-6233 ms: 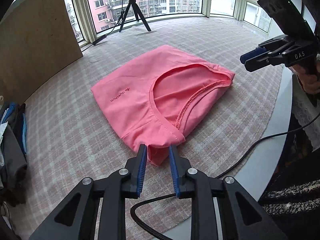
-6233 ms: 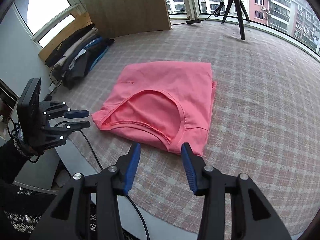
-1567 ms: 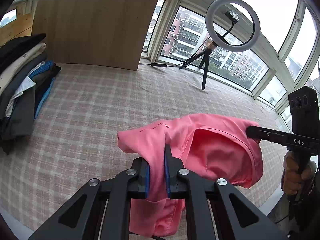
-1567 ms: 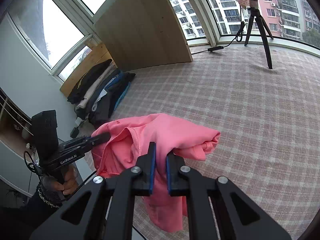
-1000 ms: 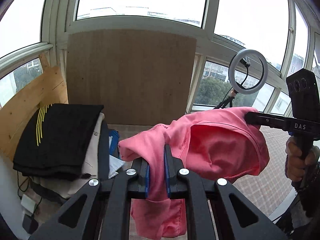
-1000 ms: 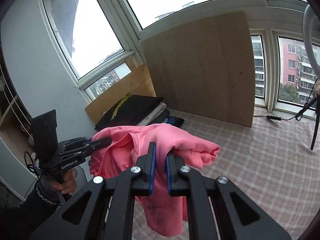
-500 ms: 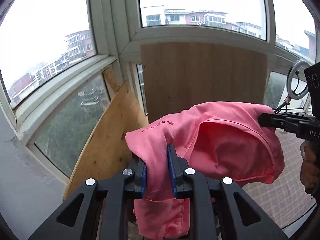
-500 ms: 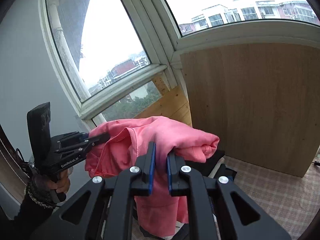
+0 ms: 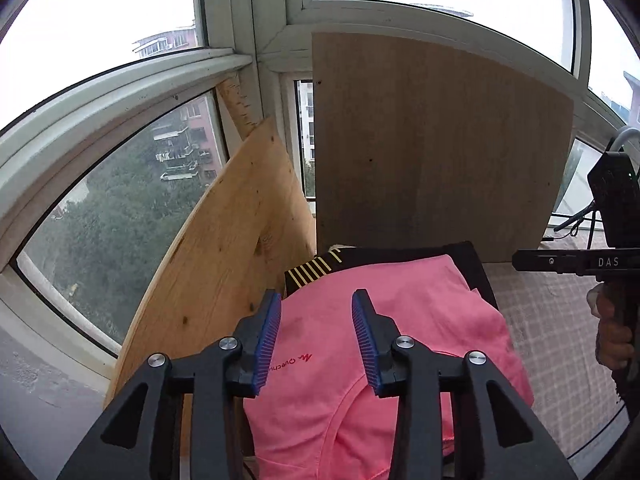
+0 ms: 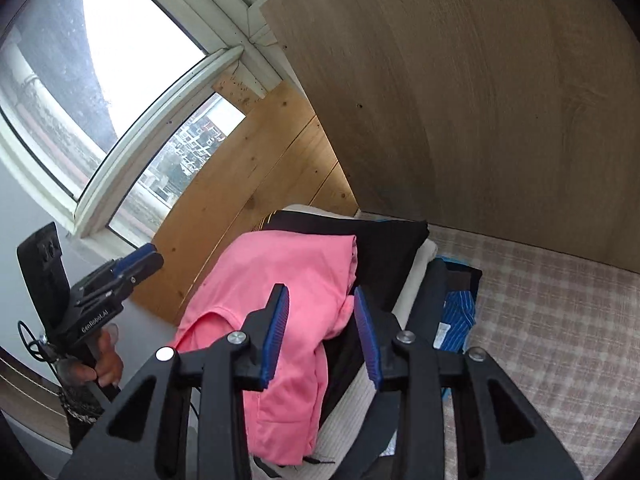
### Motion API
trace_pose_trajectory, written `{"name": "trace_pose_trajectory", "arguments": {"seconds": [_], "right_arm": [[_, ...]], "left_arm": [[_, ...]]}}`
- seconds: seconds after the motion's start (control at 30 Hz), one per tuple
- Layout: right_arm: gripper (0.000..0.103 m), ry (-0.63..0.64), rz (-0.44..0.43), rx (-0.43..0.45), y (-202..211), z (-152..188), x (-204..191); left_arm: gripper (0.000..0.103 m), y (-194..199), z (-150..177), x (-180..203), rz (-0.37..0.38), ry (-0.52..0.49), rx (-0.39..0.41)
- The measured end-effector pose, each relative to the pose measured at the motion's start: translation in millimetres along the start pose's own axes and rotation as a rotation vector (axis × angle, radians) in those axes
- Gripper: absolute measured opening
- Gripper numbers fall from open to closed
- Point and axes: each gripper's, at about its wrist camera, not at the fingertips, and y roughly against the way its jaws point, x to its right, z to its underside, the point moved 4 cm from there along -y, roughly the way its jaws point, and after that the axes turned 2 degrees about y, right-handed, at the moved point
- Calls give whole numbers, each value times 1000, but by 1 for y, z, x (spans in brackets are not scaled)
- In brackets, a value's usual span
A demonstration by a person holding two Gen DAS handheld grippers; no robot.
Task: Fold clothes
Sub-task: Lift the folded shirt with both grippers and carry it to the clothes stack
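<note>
Pink shirt (image 9: 400, 320) atop stack; blue striped garment (image 10: 458, 312) only right-view.

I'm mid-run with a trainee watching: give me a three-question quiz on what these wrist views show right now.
1. True or false: the left claw is clamped on the pink shirt.
2. The pink shirt lies on: A) bare checkered cloth, B) the black garment topping the clothes stack, C) the wooden board.
3. Fill in: the right claw is ____.

Key: 1 false; 2 B; 3 open.
</note>
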Motion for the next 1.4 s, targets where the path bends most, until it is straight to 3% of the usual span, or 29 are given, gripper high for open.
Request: {"name": "trace_pose_trajectory", "arguments": {"seconds": [0.17, 0.33, 0.43, 0.53, 0.57, 0.6, 0.67, 0.73, 0.8, 0.9, 1.0, 1.17, 1.4], "right_arm": [[34, -1, -65, -48, -38, -15, 7], [34, 23, -98, -85, -60, -16, 8], [41, 37, -118, -107, -73, -17, 9], [42, 51, -137, -129, -86, -18, 9], [38, 56, -144, -136, -90, -19, 9], [22, 61, -151, -144, -95, -19, 9], [12, 114, -122, -138, -94, -18, -1], [10, 191, -73, -101, -85, -18, -19], [9, 234, -82, -62, -71, -19, -42], [9, 338, -69, 61, -26, -23, -73], [8, 319, 24, 144, 4, -30, -56], [9, 153, 90, 7, -42, -26, 9], [12, 84, -6, -34, -59, -18, 30]], "left_arm": [[35, -5, 0, -3, 32, 27, 5], [35, -5, 8, -8, 21, 39, 1], [35, -10, 15, -9, 4, 43, -11], [35, -15, 22, -9, -20, 46, -25], [35, -16, 24, -9, -28, 47, -28], [35, -13, 24, -10, -32, 48, -23], [35, -7, 24, -12, -40, 51, -12], [35, -2, 24, -14, -48, 54, -2], [35, 3, 24, -15, -56, 57, 9], [35, 10, 22, -17, -63, 56, 27], [35, 2, 17, -17, -61, 50, 16], [36, -23, 7, -19, -37, 61, -30], [37, -78, -2, -8, -41, 4, -152]]}}
